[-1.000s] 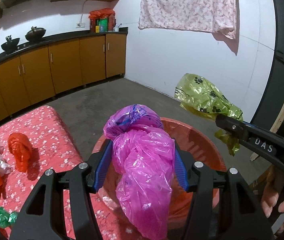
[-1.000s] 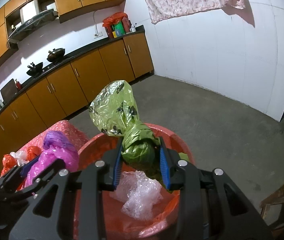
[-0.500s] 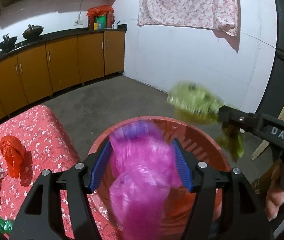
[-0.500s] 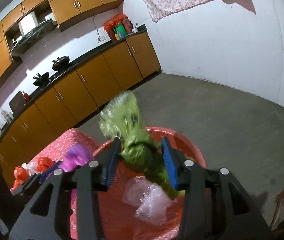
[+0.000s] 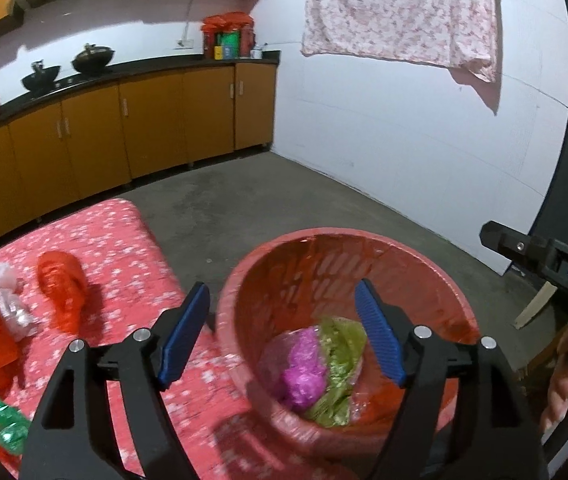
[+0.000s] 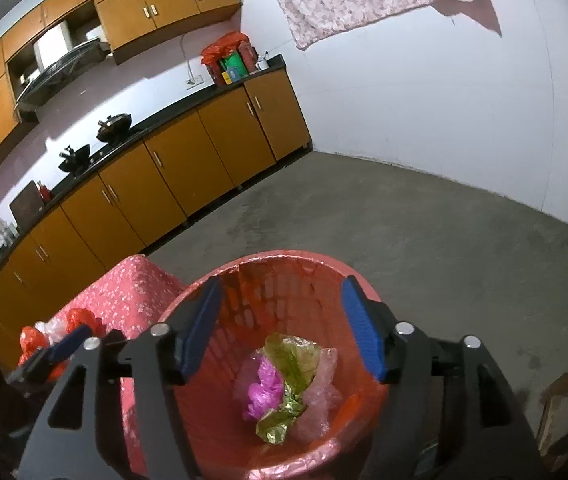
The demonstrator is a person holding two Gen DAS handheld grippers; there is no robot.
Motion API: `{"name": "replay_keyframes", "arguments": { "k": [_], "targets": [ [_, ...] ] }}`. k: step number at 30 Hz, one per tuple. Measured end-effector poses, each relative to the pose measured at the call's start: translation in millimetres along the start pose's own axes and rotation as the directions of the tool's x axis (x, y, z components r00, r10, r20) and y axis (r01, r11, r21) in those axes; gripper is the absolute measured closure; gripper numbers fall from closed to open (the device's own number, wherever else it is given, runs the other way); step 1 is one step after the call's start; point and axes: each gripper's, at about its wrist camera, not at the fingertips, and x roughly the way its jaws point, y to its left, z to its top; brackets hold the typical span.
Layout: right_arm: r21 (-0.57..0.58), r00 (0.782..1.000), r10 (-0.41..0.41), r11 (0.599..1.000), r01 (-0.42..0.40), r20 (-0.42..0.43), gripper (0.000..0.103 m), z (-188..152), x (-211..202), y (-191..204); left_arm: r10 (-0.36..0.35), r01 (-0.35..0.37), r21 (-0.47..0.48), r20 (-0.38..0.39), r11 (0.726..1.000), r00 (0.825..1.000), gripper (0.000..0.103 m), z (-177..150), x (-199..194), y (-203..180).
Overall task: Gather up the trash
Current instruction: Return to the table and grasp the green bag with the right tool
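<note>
Claws: left claw (image 5: 281, 330) and right claw (image 6: 281, 328) both spread wide, empty, above red basket (image 6: 372, 396) containing pink bag (image 6: 261, 390) and green bag (image 6: 290, 364).

A crumpled magenta bag (image 6: 263, 390) and a green bag (image 6: 290, 380) lie touching at the bottom of the red slatted basket (image 6: 284, 276), beside clear plastic wrap (image 6: 322, 390).

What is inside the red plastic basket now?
Inside the red plastic basket lie a crumpled magenta plastic bag, a green plastic bag and clear plastic film. Anything beneath them is covered.
</note>
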Motion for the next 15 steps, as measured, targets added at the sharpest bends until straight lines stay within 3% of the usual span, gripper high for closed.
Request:
{"name": "replay_keyframes", "arguments": {
  "k": [11, 15],
  "targets": [
    [-0.202, 0.997, 0.072, 0.977, -0.068, 0.016, 0.012, -27, -18, 84, 0.154, -0.148, -0.079, 0.064, 0.986, 0.986, 0.012, -23, -79, 55],
    [-0.267, 0.989, 0.142, 0.953, -0.146, -0.032, 0.012, -46, -17, 126, 0.238, -0.227, -0.132, 0.072, 0.965, 0.969, 0.009, -43, -113, 83]
  ]
}}
